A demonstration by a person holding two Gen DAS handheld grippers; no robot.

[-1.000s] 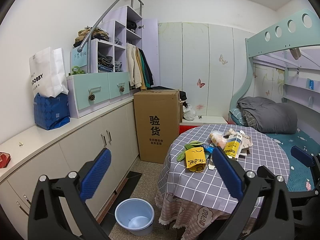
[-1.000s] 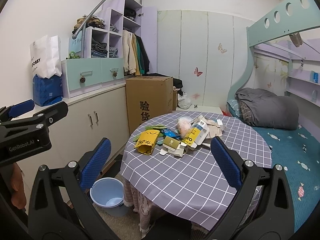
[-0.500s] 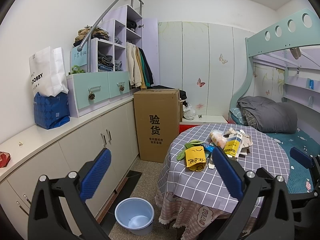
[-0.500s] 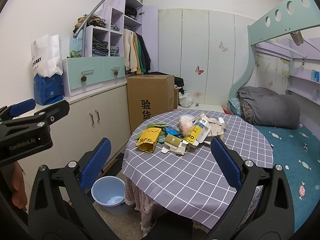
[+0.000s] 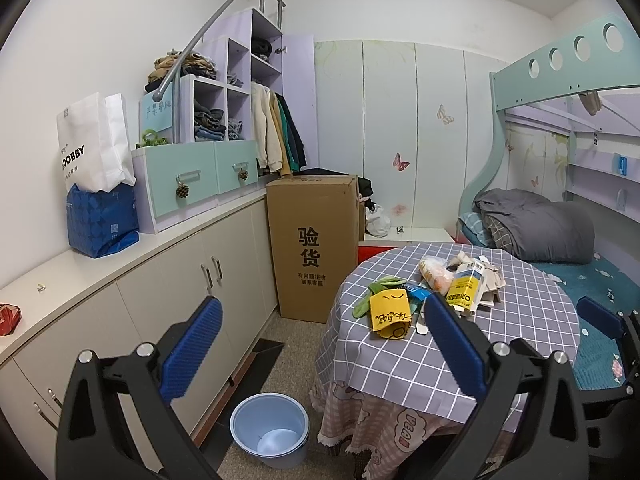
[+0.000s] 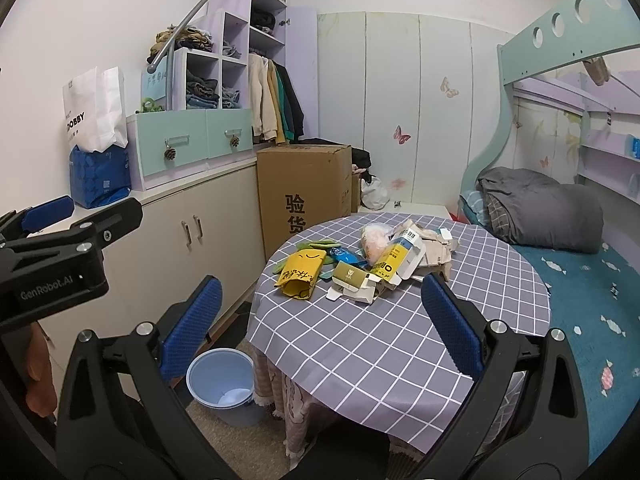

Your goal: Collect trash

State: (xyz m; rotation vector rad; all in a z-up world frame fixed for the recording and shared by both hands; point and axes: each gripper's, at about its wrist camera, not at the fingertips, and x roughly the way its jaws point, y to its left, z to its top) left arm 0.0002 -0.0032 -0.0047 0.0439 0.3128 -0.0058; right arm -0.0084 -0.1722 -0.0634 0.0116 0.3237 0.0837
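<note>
My left gripper [image 5: 320, 336] gapes wide w/ nothing in it; light-blue bin [image 6: 222, 392] sits on floor just beside round table [image 6: 360, 344]; trash pile [image 6: 360, 262] near tabletop centre: yellow smiley bag, crumpled cartons, blue wrapper, pink plastic; my right gripper [image 6: 320, 316] also wide, nothing held.

You face white walls, a long cream cabinet run [image 5: 172, 280], a tall brown cardboard box [image 5: 314, 246], pale butterfly-decorated wardrobe doors [image 5: 416, 136] and a mint-green bunk bed [image 5: 560, 76] over speckled beige floor [image 5: 292, 344]
</note>
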